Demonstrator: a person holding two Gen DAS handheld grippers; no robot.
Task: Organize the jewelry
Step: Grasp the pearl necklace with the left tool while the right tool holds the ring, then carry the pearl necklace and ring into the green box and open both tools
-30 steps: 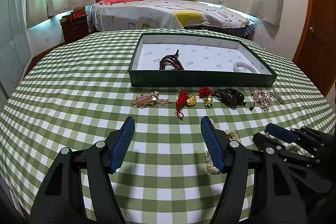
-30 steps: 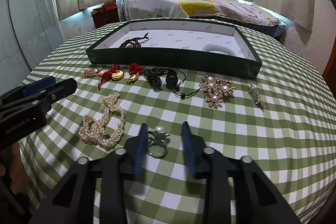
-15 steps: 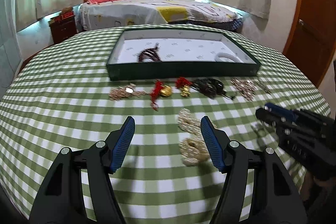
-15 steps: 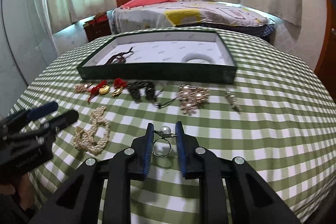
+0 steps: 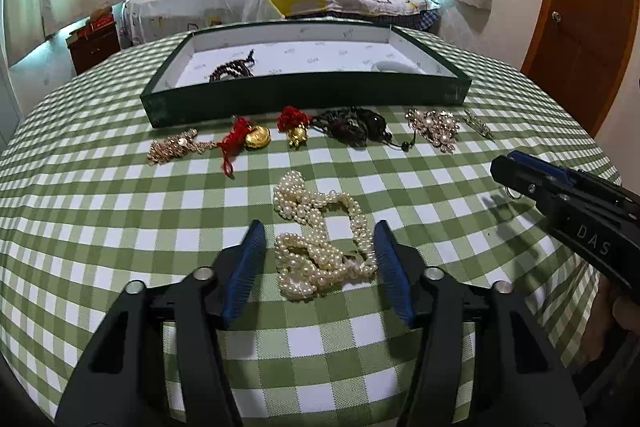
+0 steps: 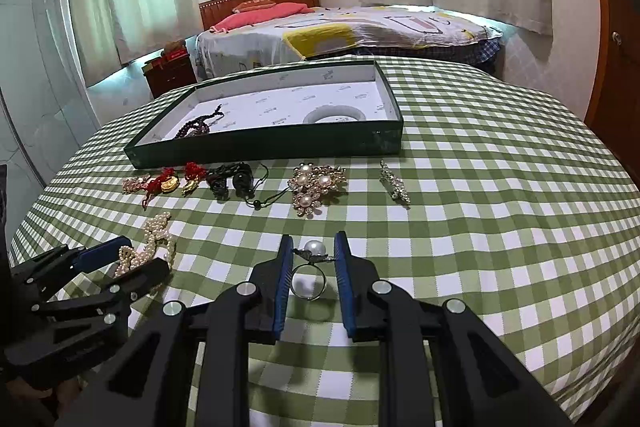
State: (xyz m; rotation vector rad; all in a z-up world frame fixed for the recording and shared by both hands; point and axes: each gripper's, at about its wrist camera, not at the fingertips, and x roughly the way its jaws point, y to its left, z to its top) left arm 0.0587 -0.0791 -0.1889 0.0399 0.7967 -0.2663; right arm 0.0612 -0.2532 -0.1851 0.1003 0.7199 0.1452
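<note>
Pearls (image 5: 320, 247) lay heaped on the checked cloth (image 5: 120, 227) between the blue pads of the left gripper (image 5: 320, 255), whose jaws were closing; the right pad (image 5: 390, 267) touched or nearly touched the strand's edge while the left pad (image 5: 244, 267) stood clear, so nothing was clamped yet. To seat this grip well, the judgement was that the pads should sink to the cloth and gather the thick near coil, not a single loop, since loose strands would likely slip out or trail when lifted. Right gripper (image 6: 310, 263) stood just beside, its jaws drawn together on the ring (image 6: 308, 281), with the pads pressing the setting under its pearl top and the band hanging below, apparently lifted just off the cloth. A small hard piece held by such a narrow purchase could twist or drop, so a level, unhurried carry seemed advisable. Farther off, a row of pieces lay near the tray: a gold chain (image 5: 176, 147), a red-tasselled charm (image 5: 248, 141), a second charm (image 5: 294, 127), dark beads (image 5: 352, 127), a pearl brooch (image 6: 316, 187) and a slim pin (image 6: 394, 183), all apart from both grippers. Beyond them the tray (image 6: 260, 147) sat with its wall facing the grippers; inside were a dark bracelet (image 6: 198, 125) at the left and a white bangle (image 6: 334, 115) at the right, leaving bare lining between. Each piece would need to clear the wall before release, ideally onto that bare middle.
</note>
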